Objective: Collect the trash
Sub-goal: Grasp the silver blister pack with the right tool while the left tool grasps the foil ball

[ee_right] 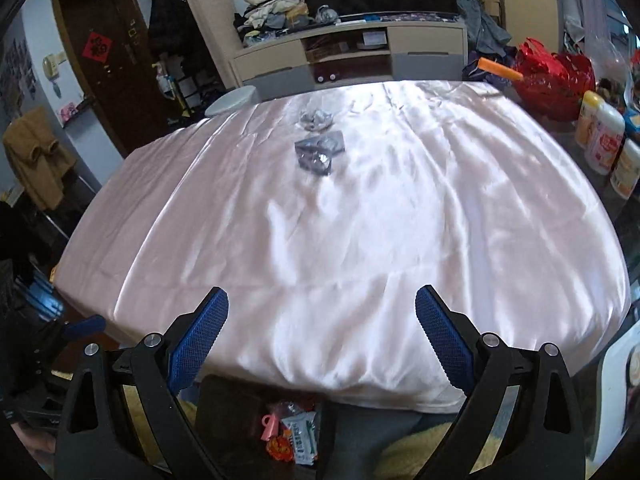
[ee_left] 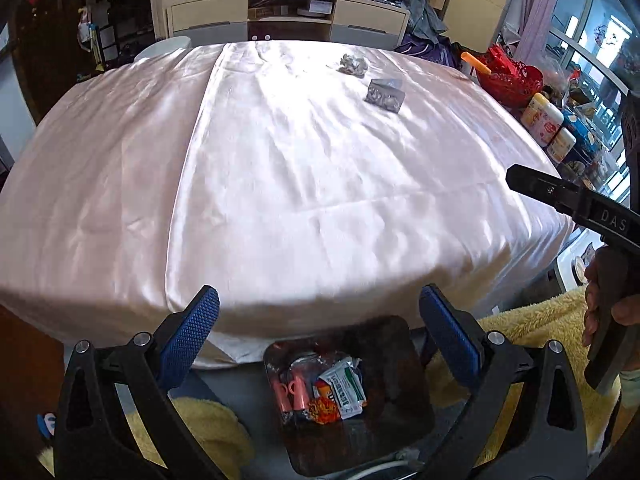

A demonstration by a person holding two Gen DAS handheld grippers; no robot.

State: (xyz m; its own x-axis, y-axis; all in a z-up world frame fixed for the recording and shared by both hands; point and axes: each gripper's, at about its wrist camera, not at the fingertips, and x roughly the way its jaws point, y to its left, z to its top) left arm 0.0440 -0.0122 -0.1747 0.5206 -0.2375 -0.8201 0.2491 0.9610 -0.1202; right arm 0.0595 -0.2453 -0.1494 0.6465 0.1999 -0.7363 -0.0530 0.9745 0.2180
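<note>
A crumpled clear wrapper (ee_left: 353,65) (ee_right: 317,118) and a grey foil packet (ee_left: 384,95) (ee_right: 319,151) lie on the far part of the pink satin cloth (ee_left: 280,168) (ee_right: 360,220). A dark bin (ee_left: 404,364) (ee_right: 224,412) below the near table edge holds wrappers and pink pieces (ee_left: 320,390) (ee_right: 292,434). My left gripper (ee_left: 318,330) is open and empty above the bin. My right gripper (ee_right: 322,330) is open and empty over the near edge of the cloth; it also shows at the right in the left wrist view (ee_left: 568,200).
Bottles (ee_left: 546,120) (ee_right: 600,136) and a red basket (ee_left: 510,80) (ee_right: 556,76) stand along the table's right side. A white stool (ee_left: 164,48) (ee_right: 232,100) and a TV cabinet (ee_left: 288,16) (ee_right: 352,56) are beyond the far edge. Yellow fleece (ee_left: 532,320) lies beside the bin.
</note>
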